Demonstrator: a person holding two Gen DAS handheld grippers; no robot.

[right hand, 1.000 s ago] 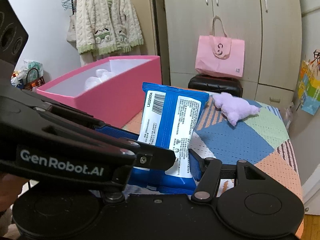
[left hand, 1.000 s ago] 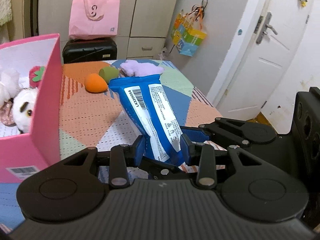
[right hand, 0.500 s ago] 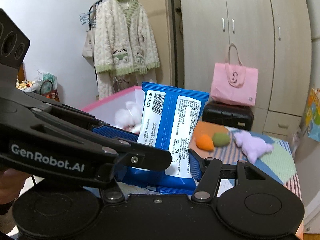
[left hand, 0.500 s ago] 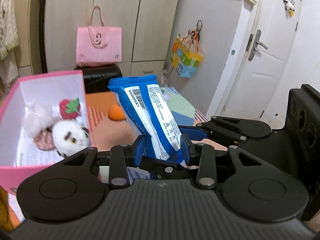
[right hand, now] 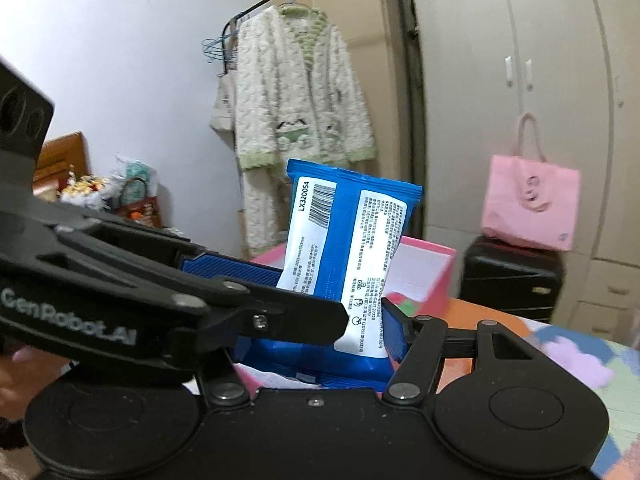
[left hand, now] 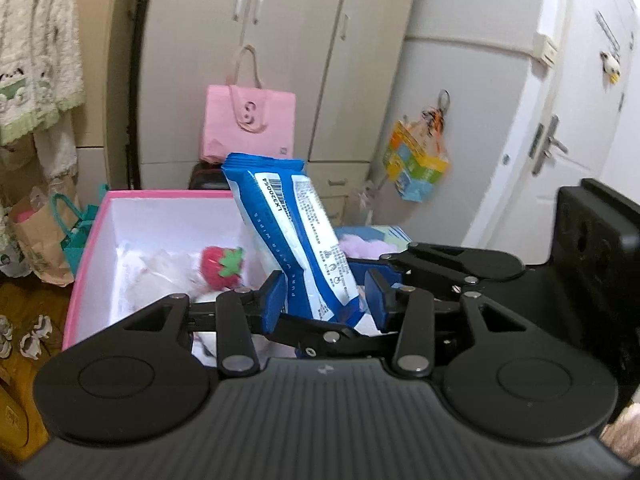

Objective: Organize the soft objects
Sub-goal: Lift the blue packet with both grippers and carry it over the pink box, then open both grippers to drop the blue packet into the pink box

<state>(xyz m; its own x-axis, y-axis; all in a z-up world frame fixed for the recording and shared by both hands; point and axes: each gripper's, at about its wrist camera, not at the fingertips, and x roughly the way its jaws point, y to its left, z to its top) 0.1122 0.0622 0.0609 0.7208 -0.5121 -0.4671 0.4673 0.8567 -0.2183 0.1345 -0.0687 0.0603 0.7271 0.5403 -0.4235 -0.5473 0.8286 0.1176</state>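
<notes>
Above the open pink cardboard box point(left hand: 86, 240), both grippers' jaws have just been opening around the soft, slippery blue plastic wet-wipe pack point(left hand: 298, 240): the left gripper point(left hand: 326, 294) shows gaps, the right gripper point(right hand: 340, 320) unclear; best held low.

**Black claws, blue pads**

We see the left claw point(left hand: 326, 294) built of matte black plastic: a ribbed housing, two round hubs, and flat linkage bars pinned with silver rivets and small screws. Its fingers carry ridged blue pads point(left hand: 274, 300). The right claw point(right hand: 308, 320) is built alike, and white lettering reading "GenRobot.AI" runs along the black arm crossing its view.
</notes>
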